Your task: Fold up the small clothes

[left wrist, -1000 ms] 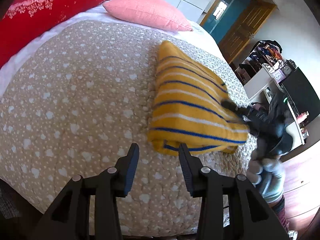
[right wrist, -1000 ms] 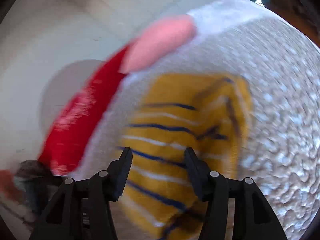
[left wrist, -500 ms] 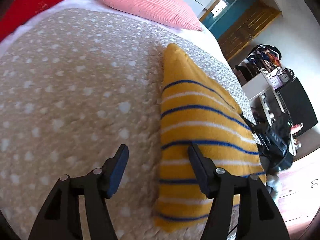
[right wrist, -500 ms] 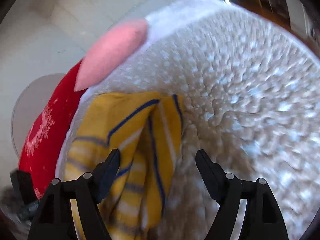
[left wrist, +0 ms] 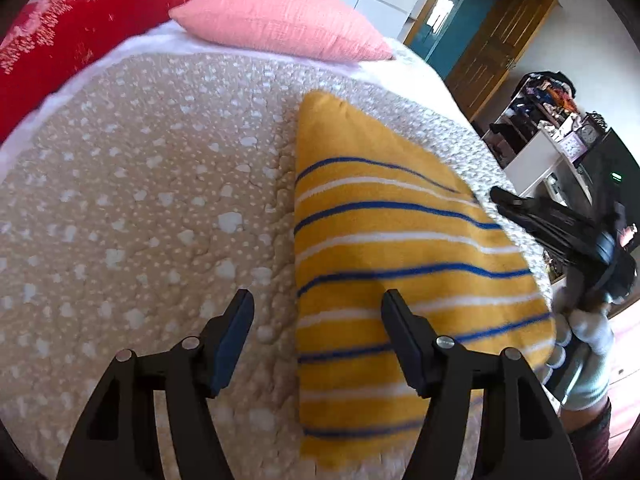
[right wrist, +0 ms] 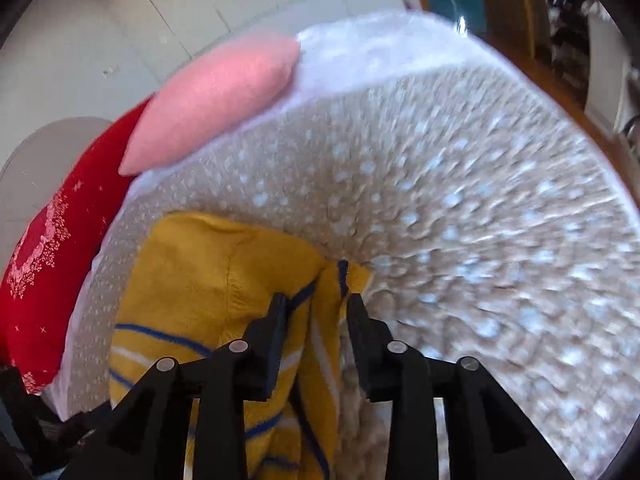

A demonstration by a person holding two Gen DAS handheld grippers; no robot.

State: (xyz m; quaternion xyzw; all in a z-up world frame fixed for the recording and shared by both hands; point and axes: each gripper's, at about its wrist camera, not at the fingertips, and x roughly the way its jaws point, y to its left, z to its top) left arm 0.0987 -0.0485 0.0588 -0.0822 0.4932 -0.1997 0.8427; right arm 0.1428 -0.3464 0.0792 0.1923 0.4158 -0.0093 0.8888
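Right hand-held gripper (right wrist: 316, 316) just closed on the yellow blue-striped knit garment's (left wrist: 400, 280) edge; left hand-held gripper (left wrist: 318, 320) spread, empty. Thin pinch could slip, undoing the fold.

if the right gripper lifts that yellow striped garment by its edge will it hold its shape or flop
Likely flop: the yellow striped garment already bunches and folds between the right gripper fingers. It looks thick and fuzzy, so probably grippy, and it may drag on the textured bedspread.

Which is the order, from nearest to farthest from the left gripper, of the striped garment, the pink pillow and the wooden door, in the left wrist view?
From the left gripper:
1. Striped garment, under the right finger, on the bedspread.
2. Pink pillow, at the head of the bed.
3. Wooden door, beyond the bed, upper right.
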